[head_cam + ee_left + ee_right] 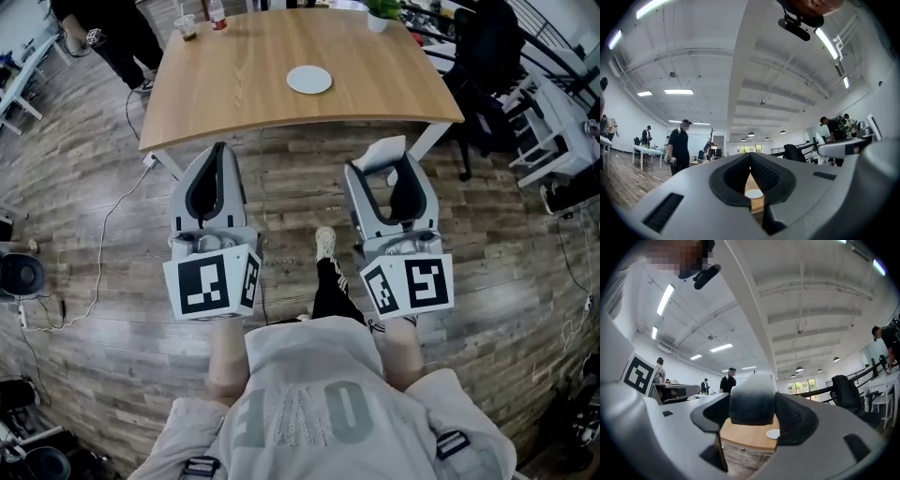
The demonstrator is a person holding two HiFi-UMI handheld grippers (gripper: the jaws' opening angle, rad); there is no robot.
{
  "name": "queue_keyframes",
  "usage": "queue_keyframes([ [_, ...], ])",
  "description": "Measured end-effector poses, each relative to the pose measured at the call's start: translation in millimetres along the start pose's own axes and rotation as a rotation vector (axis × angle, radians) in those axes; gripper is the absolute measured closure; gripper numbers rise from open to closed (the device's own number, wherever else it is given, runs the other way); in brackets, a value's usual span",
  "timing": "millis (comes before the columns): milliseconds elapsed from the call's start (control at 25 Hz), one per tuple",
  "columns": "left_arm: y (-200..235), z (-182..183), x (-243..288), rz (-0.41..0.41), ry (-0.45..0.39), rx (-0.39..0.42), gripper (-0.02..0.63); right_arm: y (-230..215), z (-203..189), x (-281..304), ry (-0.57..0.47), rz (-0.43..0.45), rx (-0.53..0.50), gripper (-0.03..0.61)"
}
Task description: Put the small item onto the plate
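Note:
A round white plate lies on the wooden table, ahead of both grippers. Both are held over the floor, short of the table's near edge. My right gripper is shut on a small white item, a soft pale block that fills the gap between its jaws in the right gripper view. Below it there, the plate shows on the table. My left gripper is shut and holds nothing. In the left gripper view its tips meet, and the plate shows through the gap beneath them.
A cup and a bottle stand at the table's far left, a potted plant at the far right. A black office chair sits right of the table. A person in black stands at its far left. Cables trail on the floor.

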State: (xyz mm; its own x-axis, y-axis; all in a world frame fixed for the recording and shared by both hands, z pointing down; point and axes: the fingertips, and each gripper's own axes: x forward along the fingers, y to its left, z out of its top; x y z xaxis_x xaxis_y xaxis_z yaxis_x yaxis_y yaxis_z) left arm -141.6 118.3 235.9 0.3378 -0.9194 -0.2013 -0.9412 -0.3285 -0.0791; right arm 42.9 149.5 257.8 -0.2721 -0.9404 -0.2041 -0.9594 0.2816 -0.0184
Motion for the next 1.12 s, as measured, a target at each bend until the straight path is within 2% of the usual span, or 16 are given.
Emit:
queue_keyframes([
  [280, 13.8, -14.9, 78.1, 0.081, 0.008, 0.025, 0.604, -52.4, -19.8, 85.6, 0.019, 0.054, 0.017, 0.265],
  [600, 38.1, -36.7, 206.5, 0.188, 0.044, 0.016, 0.604, -130.8, -34.7, 202.8, 0.064, 0.101, 0.026, 0.265],
  [760, 47.0, -39.8, 263.7, 0.23, 0.035, 0.025, 0.604, -166.7, -41.5, 258.4, 0.075, 0.127, 0.026, 0.265],
  [960, 64.1, -49.0, 319.8, 0.286, 0.039, 0.031, 0.604, -192.1, -51.4, 318.5, 0.083, 0.167, 0.019, 0.265],
  [1120, 67.4, -58.1, 351.1, 0.299, 0.055, 0.04, 0.604, -206.5, -59.6, 350.4, 0.088, 0.185, 0.023, 0.265],
])
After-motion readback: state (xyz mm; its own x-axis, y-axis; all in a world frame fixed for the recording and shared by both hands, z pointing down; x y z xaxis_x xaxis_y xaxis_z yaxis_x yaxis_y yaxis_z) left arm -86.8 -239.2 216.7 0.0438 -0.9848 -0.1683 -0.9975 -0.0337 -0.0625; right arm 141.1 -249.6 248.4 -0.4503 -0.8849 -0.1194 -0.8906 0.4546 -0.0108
